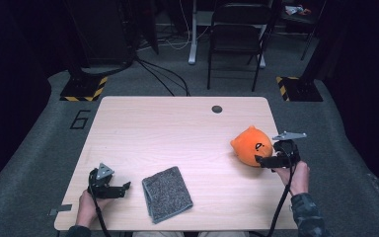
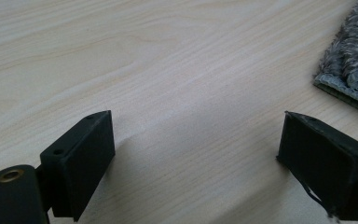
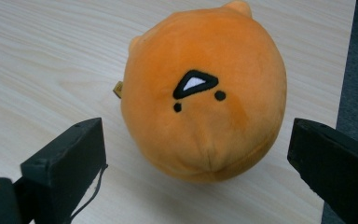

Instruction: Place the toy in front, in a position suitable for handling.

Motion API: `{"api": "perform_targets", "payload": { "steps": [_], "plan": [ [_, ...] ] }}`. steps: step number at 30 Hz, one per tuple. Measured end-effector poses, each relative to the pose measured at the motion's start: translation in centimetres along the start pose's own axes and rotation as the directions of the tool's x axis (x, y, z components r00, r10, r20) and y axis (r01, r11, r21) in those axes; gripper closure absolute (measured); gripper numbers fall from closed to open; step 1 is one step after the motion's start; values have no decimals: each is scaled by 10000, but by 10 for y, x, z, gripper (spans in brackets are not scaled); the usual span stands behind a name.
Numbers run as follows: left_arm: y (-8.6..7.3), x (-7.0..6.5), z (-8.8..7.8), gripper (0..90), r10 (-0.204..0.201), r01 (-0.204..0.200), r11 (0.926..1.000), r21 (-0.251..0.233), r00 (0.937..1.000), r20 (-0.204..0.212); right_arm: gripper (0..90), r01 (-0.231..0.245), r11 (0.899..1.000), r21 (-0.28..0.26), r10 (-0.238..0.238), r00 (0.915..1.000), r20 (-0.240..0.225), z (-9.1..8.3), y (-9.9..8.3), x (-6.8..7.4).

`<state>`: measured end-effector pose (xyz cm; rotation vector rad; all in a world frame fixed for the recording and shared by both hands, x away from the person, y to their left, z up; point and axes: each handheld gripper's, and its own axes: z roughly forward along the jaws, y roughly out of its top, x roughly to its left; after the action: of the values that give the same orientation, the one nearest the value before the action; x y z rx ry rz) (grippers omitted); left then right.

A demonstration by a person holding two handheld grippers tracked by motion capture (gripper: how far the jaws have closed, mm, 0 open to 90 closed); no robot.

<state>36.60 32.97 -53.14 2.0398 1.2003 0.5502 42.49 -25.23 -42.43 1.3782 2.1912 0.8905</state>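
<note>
Two hand-held grippers at the surface (image 1: 177, 128), one busy, one idle. Right hand-held gripper (image 1: 262, 160) sits at the right edge, jaws spread wide, nothing clamped; orange plush toy (image 1: 250, 145) lies just beyond and slightly left of its tips in the high view. From the right gripper view the plush (image 3: 205, 93) sits dead ahead between the line of the two jaws, apart from both pads, its round body nearly as wide as the gap. No marked long axis: close to a ball, small ears on the far side, stitched face turned up toward the camera. Judgement: a straight push forward would bring the jaws either side of it; clearance looks tight.

Left hand-held gripper (image 1: 124, 186) rests at the near left corner, jaws also apart and empty over bare wood (image 2: 177, 93). Folded grey cloth (image 1: 168, 192) lies just to its right, not touched. Right hand is plainly the nearer to the plush; left is well apart from it
</note>
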Motion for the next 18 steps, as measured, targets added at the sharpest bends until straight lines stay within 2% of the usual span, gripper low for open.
{"api": "perform_targets", "payload": {
  "steps": [3, 8, 12, 16, 17, 18],
  "plan": [
    [0, 0, 0, 103, 8, -8, 10000, -13, 10000, -1, 33, -223, 9996, 181, 221, 9997, 83, 10, 7, 1],
    [0, 0, 0, 104, 6, -6, 10000, -13, 10000, -6, 86, -278, 9991, 311, 266, 9990, 370, 23, 14, 1],
    [0, 0, 0, 104, 4, -4, 10000, -14, 10000, -5, 148, -306, 9978, 587, 241, 9937, 1090, 38, 20, 5],
    [0, 0, 0, 104, 14, -14, 10000, -15, 10000, 6, 189, -469, 9968, 650, 381, 9908, 1302, 43, 21, 3],
    [0, 0, 0, 104, -7, 7, 10000, -21, 10000, 2, 211, -562, 9957, 734, 455, 9892, 1390, 44, 20, 3],
    [0, 0, 0, 104, -5, 5, 10000, -25, 10000, 0, 277, -765, 9941, 775, 649, 9876, 1429, 46, 18, 0]
  ]
}}
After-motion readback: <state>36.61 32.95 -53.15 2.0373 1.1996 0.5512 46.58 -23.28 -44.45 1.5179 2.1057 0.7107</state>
